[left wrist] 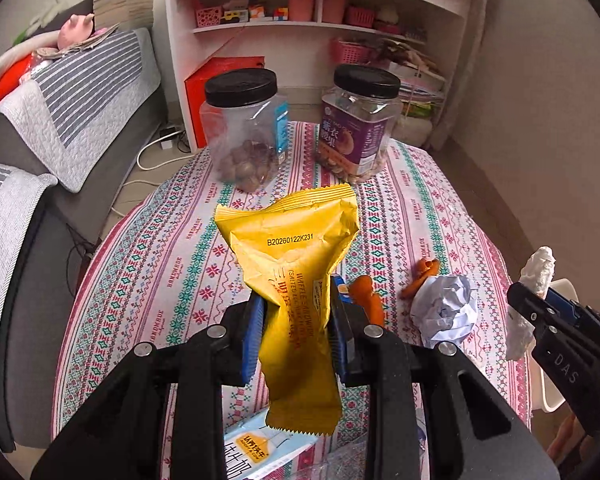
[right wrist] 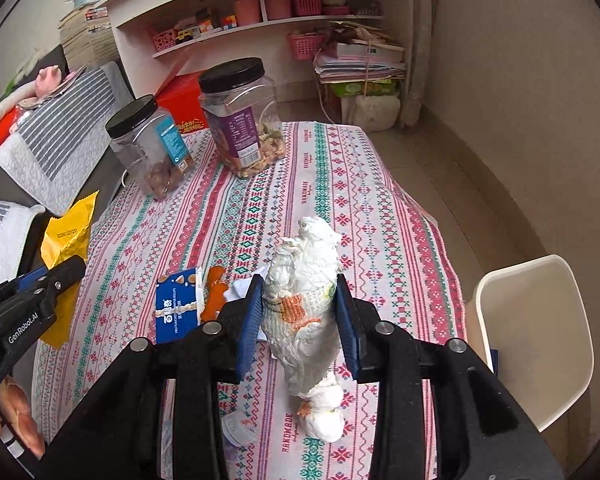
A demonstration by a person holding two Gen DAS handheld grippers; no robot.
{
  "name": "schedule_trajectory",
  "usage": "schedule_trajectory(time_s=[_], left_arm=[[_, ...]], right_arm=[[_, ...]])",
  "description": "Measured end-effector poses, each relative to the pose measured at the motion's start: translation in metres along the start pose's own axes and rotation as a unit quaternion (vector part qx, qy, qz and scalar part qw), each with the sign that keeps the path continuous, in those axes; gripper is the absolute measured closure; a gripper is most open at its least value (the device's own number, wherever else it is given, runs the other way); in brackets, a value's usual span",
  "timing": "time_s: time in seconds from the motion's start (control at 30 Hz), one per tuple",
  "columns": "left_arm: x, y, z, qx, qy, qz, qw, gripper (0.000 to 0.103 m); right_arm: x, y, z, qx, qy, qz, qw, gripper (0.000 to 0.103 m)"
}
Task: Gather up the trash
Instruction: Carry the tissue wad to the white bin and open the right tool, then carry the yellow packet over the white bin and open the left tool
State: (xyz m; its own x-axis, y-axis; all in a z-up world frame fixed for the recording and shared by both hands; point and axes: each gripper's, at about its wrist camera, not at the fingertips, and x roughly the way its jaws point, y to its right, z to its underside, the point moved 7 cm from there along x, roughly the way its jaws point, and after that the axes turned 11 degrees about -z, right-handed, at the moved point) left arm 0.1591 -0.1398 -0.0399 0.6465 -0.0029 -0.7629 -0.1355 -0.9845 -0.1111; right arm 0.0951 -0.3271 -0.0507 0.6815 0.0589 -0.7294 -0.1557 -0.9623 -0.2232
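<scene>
My left gripper [left wrist: 298, 300] is shut on a yellow snack wrapper [left wrist: 296, 256] and holds it upright above the table; the wrapper also shows in the right wrist view [right wrist: 66, 236]. My right gripper [right wrist: 300, 300] is shut on a crumpled white paper towel [right wrist: 304, 308] with orange stains, held above the table; it also shows in the left wrist view [left wrist: 534, 276]. On the patterned tablecloth [left wrist: 148, 264] lie a crumpled white paper ball [left wrist: 448, 310], orange peel pieces [left wrist: 370, 294], and a blue snack wrapper [right wrist: 178, 304].
Two clear jars with black lids [left wrist: 246, 128] [left wrist: 360, 124] stand at the table's far end. A white bin [right wrist: 536, 336] stands beside the table's right edge. A grey sofa [left wrist: 40, 168] is on the left, shelves [left wrist: 308, 8] behind. A light blue carton [left wrist: 260, 452] lies near me.
</scene>
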Motion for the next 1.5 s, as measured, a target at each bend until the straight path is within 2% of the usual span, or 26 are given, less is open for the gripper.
schedule_trajectory(time_s=[0.5, 0.83, 0.87, 0.93, 1.0, 1.13, 1.3, 1.5], left_arm=[[-0.009, 0.078, 0.010, 0.050, 0.006, 0.030, 0.9983, 0.074], [-0.021, 0.131, 0.023, 0.095, 0.016, 0.049, 0.9941, 0.074], [-0.021, 0.135, 0.025, 0.099, 0.017, 0.051, 0.9937, 0.074], [-0.024, 0.144, 0.027, 0.105, 0.018, 0.056, 0.9927, 0.074], [-0.028, 0.154, 0.029, 0.111, 0.020, 0.062, 0.9916, 0.074], [-0.033, 0.177, 0.034, 0.123, 0.021, 0.076, 0.9892, 0.074], [-0.035, 0.211, 0.045, 0.137, 0.010, 0.101, 0.9853, 0.074], [-0.035, 0.256, 0.063, 0.152, -0.012, 0.137, 0.9789, 0.074]], right_arm=[[-0.048, 0.099, 0.005, 0.053, 0.024, 0.062, 0.996, 0.070], [-0.082, 0.177, 0.016, 0.124, 0.031, 0.113, 0.985, 0.068], [-0.086, 0.185, 0.017, 0.132, 0.033, 0.120, 0.983, 0.066], [-0.095, 0.198, 0.020, 0.145, 0.041, 0.136, 0.979, 0.047], [-0.104, 0.210, 0.023, 0.155, 0.049, 0.151, 0.975, 0.037], [-0.119, 0.229, 0.029, 0.170, 0.061, 0.171, 0.969, 0.025], [-0.137, 0.251, 0.034, 0.185, 0.071, 0.188, 0.962, 0.020], [-0.162, 0.273, 0.034, 0.214, 0.100, 0.188, 0.953, 0.019]])
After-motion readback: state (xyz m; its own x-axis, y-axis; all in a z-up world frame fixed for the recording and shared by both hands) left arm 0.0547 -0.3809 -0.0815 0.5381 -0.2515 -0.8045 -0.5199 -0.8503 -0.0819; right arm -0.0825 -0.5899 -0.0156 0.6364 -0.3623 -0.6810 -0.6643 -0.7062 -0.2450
